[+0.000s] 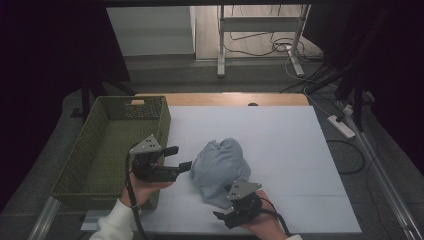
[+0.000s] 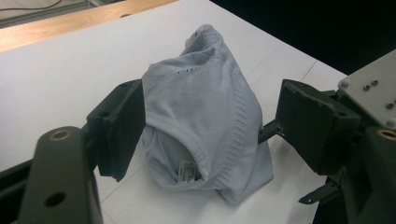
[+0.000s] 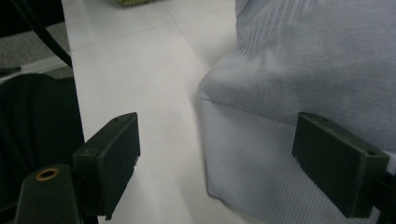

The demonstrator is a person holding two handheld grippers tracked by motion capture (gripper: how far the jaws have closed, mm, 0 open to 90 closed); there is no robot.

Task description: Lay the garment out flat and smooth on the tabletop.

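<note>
**A:** What is on the counter (image 1: 280, 135)?

**B:** A crumpled pale blue-grey knitted garment (image 1: 220, 167) lies in a soft heap on the white counter, near its front edge and a little left of the middle. A green woven rectangular basket (image 1: 107, 150) stands at the counter's left edge, apart from the cloth.

**A:** And the two hands?

**B:** The left tongs (image 1: 179, 158) hover level between basket and garment, jaws spread, tips close to the cloth's left side. In the left gripper view the heap (image 2: 205, 126) sits framed between the two black pads, which do not press it. The right tongs (image 1: 222, 217) sit low at the front edge, just below the heap, also released. In the right gripper view the ribbed hem (image 3: 252, 168) lies flat on the counter between the pads, the right pad over it, the left pad over bare counter.

**A:** How should the grab go?

**B:** Probably each side should take one layer of edge, not the bulk. The right tongs would do well to slide low so one pad goes under the hem, then close firmly. The left should pick the ribbed border by the label (image 2: 187, 170), so the cloth can be lifted without bunching.
</note>
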